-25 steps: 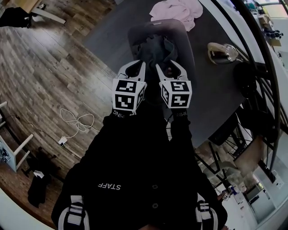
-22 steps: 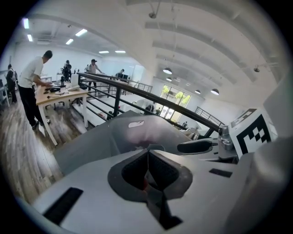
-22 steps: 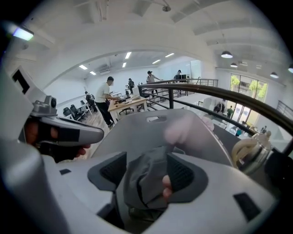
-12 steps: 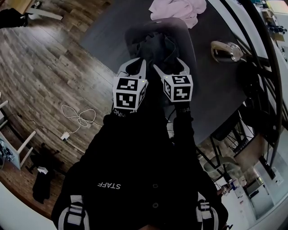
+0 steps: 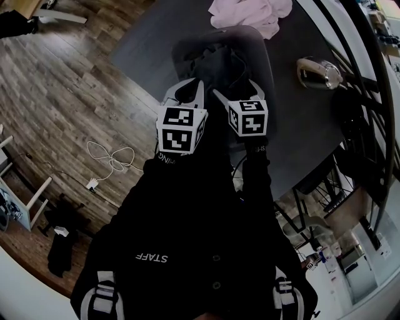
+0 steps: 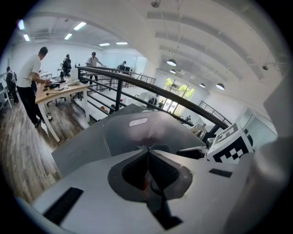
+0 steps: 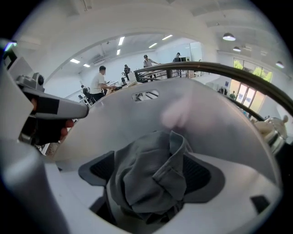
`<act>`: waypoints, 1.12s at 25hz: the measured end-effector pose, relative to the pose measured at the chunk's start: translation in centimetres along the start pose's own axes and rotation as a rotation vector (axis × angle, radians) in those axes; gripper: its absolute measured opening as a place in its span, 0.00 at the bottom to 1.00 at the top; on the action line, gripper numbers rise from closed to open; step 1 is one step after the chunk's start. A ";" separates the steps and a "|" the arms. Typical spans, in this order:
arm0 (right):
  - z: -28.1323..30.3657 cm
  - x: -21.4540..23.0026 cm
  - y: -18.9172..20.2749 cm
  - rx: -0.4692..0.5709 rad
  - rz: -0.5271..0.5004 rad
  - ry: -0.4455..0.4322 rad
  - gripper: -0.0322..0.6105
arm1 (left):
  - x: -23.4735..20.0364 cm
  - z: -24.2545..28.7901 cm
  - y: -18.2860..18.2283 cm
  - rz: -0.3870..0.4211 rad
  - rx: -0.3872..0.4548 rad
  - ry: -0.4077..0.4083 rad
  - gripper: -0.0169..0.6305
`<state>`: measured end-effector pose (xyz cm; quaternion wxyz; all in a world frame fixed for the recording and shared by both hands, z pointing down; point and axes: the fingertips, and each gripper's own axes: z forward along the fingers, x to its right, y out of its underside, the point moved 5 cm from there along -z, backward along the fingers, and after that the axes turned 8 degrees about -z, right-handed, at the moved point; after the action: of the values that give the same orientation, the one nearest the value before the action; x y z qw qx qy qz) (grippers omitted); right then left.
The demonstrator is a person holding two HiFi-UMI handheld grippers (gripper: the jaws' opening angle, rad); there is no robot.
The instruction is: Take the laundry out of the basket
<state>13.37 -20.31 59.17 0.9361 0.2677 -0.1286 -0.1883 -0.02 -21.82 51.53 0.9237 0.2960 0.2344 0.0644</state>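
A grey laundry basket (image 5: 259, 59) stands on the dark table (image 5: 300, 131), with a dark grey garment (image 5: 219, 65) bunched inside. My left gripper (image 5: 195, 83) hangs at the basket's near rim with its jaws meeting and nothing seen between them. To its right, my right gripper (image 5: 234, 87) reaches into the basket. Its jaws have just been opening and stand wide. In the right gripper view the garment (image 7: 151, 178) lies crumpled between the pads (image 7: 94, 170) without being pinched. The basket wall (image 7: 137, 119) rises behind it. The left gripper view shows the basket (image 6: 151, 130) just beyond the closed tips (image 6: 148, 150).
A pile of pink laundry (image 5: 250, 12) lies on the table beyond the basket. A metal kettle (image 5: 319, 72) stands at the table's right, near a dark railing. A white cable (image 5: 112, 156) lies on the wooden floor at left. People work at a desk (image 6: 59, 89) in the distance.
The right gripper's jaws have spread much wider and it has sunk toward the garment in the basket. The left gripper has shifted slightly and stays shut.
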 end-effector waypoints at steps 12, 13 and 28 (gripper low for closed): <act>5.1 1.6 1.6 -0.090 0.029 -0.058 0.90 | -0.8 0.3 -0.9 -0.036 -0.010 -0.027 0.03; 5.6 1.6 1.8 -0.103 0.030 -0.061 0.92 | -0.9 0.3 -0.9 -0.038 -0.009 -0.029 0.03; 13.3 1.6 5.6 -0.359 0.066 -0.029 0.95 | -2.7 -0.7 -0.9 -0.075 0.016 -0.061 0.03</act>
<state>11.87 -22.61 73.48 0.9726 0.0893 -0.1153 -0.1810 -2.71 -22.89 51.54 0.9299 0.2960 0.2176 0.0189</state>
